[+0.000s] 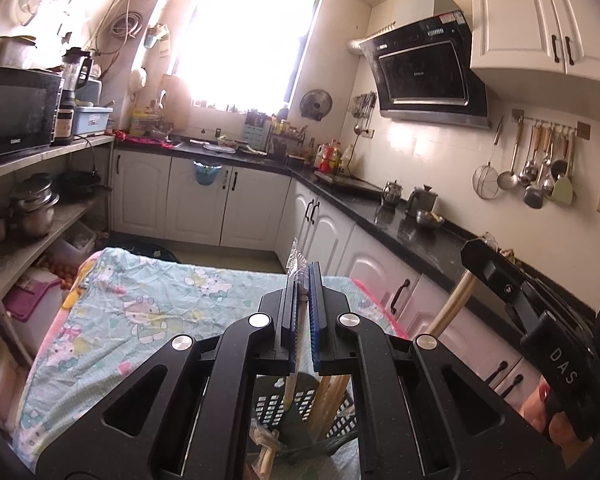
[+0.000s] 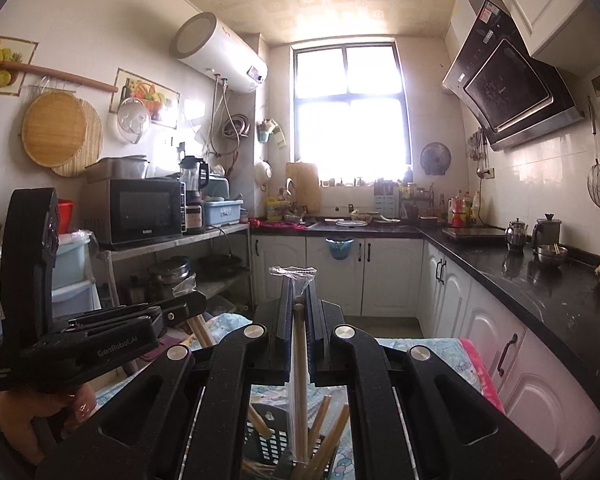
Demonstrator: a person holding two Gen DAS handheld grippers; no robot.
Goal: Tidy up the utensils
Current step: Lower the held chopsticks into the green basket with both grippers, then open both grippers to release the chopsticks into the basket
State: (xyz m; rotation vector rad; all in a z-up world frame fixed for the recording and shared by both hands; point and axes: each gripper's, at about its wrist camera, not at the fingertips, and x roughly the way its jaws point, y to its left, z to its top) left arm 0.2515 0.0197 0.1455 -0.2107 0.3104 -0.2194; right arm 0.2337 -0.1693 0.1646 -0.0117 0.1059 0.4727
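Observation:
My left gripper is shut on a clear plastic wrapper that sticks up past its fingertips. Under it stands a dark perforated utensil basket holding several wooden chopsticks. My right gripper is shut on a wooden chopstick inside a clear plastic sleeve, over the same basket. Each gripper shows in the other's view: the right gripper with a wooden stick below it, and the left gripper with crinkled plastic at its tip.
The basket stands on a table under a cartoon-print cloth. A black countertop with kettles and white cabinets runs along the right. Open shelves with pots and a microwave line the left. A hand holds the left gripper.

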